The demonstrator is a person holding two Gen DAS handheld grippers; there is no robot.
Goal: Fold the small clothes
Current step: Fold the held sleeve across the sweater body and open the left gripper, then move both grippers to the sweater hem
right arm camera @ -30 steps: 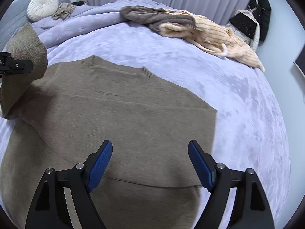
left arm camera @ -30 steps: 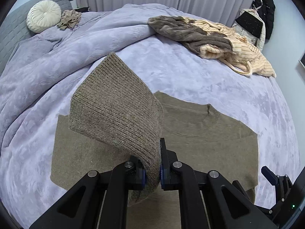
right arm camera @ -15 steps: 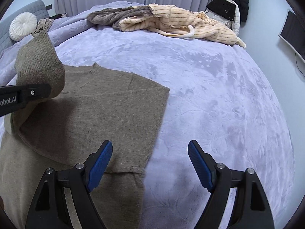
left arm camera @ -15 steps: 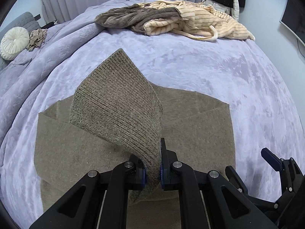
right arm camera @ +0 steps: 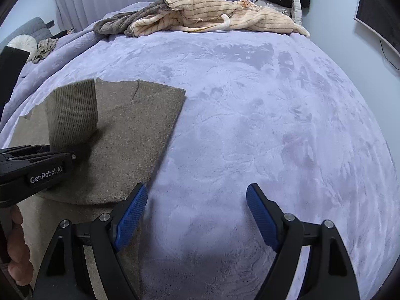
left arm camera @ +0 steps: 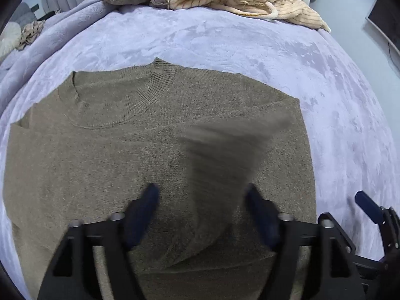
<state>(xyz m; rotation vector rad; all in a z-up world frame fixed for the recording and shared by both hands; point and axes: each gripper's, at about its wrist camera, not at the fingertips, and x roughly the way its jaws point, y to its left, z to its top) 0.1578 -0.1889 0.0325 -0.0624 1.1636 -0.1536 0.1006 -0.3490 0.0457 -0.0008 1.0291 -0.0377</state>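
Observation:
An olive-brown knit sweater [left arm camera: 105,150] lies flat on the lavender bed cover [left arm camera: 225,42], its neck away from me. My left gripper [left arm camera: 201,205] is open just above its middle. The ribbed sleeve end [left arm camera: 225,155] falls blurred between the open jaws, loose. In the right wrist view the sleeve end [right arm camera: 72,115] still stands up over the sweater [right arm camera: 130,135], beside the left gripper body [right arm camera: 37,170]. My right gripper [right arm camera: 197,215] is open and empty over bare bed cover, just right of the sweater's edge.
A heap of cream striped and grey-brown clothes [right arm camera: 200,20] lies at the far side of the bed. A round white cushion [right arm camera: 22,46] and a small beige cloth [right arm camera: 46,46] sit far left. A wall screen [right arm camera: 377,17] is at right.
My left gripper opened and let go of the sleeve, which is dropping onto the sweater body. Both views swung right; my right gripper moved off the sweater onto bare cover.

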